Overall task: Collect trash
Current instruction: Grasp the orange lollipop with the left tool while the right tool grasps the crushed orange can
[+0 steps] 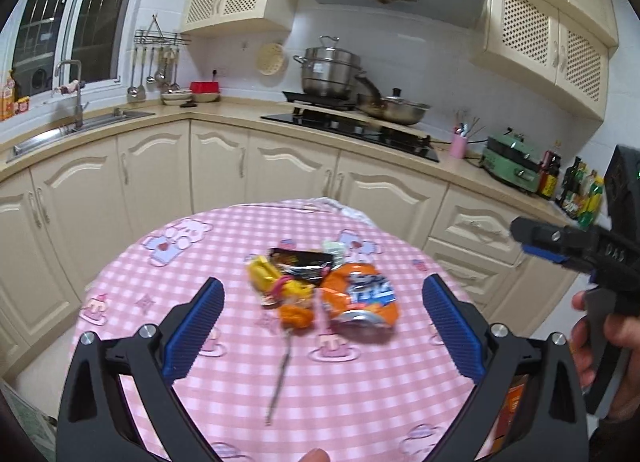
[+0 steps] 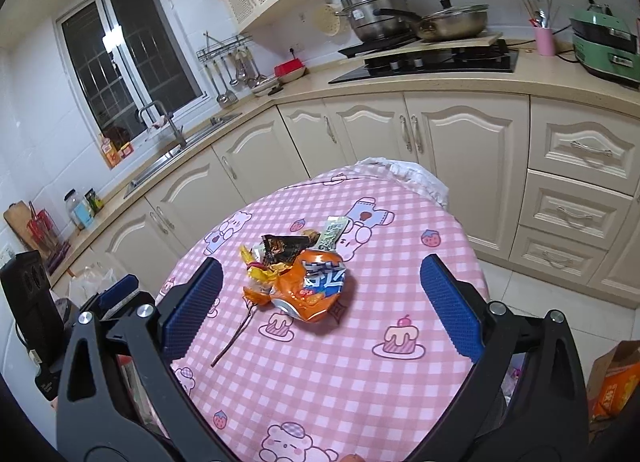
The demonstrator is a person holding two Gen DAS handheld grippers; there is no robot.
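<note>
A small heap of trash lies mid-table on the pink checked cloth. It holds a crushed orange can, a black wrapper, a yellow wrapper and a pale green wrapper. An orange scrap and a thin stick lie nearest me. My left gripper hovers open just short of the heap. My right gripper is open too, above the can, holding nothing.
Cream cabinets and a counter curve behind the table, with a sink, a black hob and steel pots. A hand holds the right gripper at the table's right edge. An orange carton stands on the floor at right.
</note>
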